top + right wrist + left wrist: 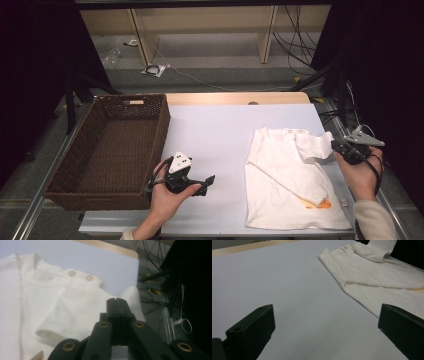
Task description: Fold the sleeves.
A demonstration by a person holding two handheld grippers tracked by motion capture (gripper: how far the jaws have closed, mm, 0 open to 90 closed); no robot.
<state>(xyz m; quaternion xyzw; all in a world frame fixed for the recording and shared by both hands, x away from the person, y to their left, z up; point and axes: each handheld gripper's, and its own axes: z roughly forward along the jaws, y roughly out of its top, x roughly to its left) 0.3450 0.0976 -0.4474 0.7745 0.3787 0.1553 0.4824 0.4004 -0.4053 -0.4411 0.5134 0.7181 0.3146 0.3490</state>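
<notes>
The white shirt (pixel 290 175) was spread well right of the wicker basket (pixel 112 145). Its right sleeve (pixel 317 146) was pinched by the right gripper (pixel 336 148); the left gripper (pixel 207 181) was held spread beside the basket. Cloth could be lost through a thin pinch, or the fold skewed by one-sided pulling.

shirt (pixel 372 272) cut off at right edge, orange print (pixel 316 203) partly hidden under sleeve

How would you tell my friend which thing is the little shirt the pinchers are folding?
Look at the white table: a big brown wicker basket sits on its left side, and the shirt lies flat on the right. It is the soft white baby top with two small snaps at the shoulder, an orange print near its hem, and one sleeve folded across its front.
</notes>
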